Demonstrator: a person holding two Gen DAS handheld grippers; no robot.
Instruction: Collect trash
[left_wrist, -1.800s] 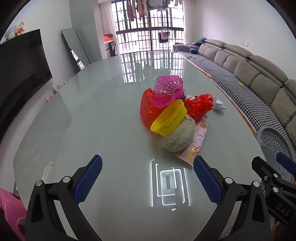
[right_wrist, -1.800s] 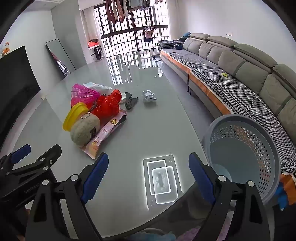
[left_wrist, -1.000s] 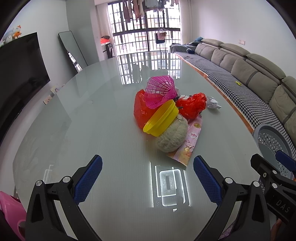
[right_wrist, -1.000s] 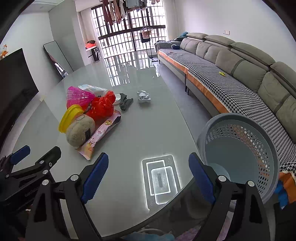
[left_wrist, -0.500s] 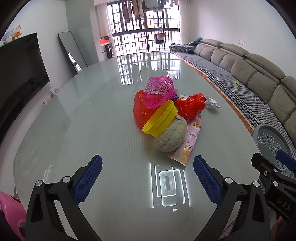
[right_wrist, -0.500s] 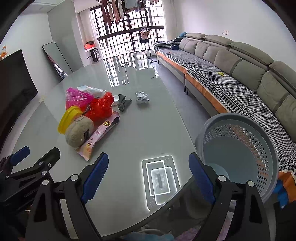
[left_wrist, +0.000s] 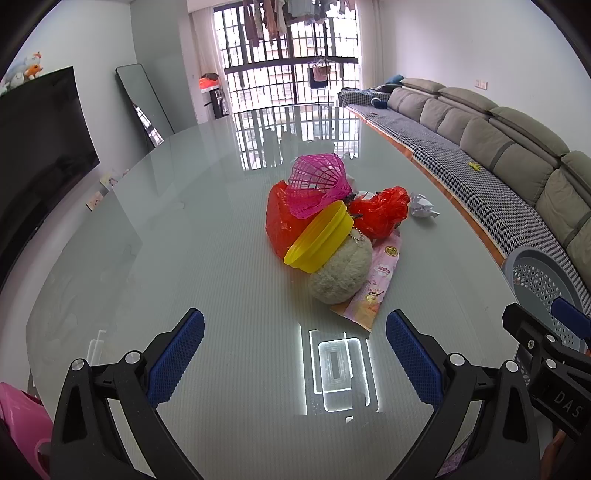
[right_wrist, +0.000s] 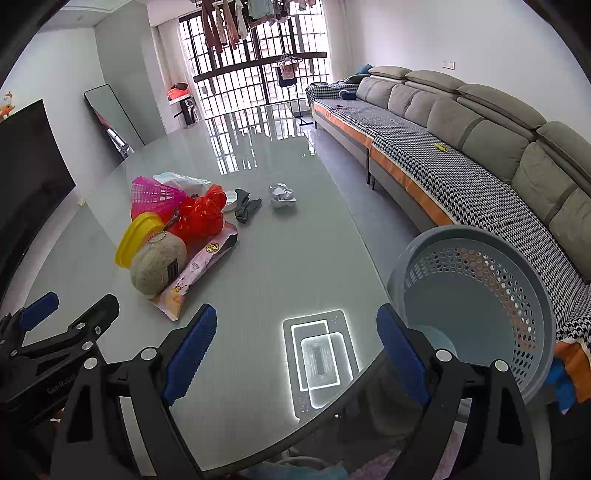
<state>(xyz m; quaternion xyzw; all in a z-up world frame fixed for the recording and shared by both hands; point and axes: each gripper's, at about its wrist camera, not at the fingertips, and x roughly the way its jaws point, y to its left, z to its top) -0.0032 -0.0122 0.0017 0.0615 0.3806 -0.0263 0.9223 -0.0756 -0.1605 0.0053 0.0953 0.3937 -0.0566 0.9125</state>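
Both the left tongs (left_wrist: 295, 349) and the right tongs (right_wrist: 295, 341) are hanging wide and empty, having barely drifted, while the trash pile (left_wrist: 332, 229) is waiting at twelve o'clock on the table (left_wrist: 184, 240), nothing yet collected.

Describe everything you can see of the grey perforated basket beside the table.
The grey basket is round and looks like plastic, with a smooth thick rim and walls pierced by rows of small holes above a solid lower part. It looks empty inside. It stands off the right edge of the glass table, between the table and the sofa, open side tilted toward the right wrist camera. No trash and neither gripper touches it; its base is hidden.
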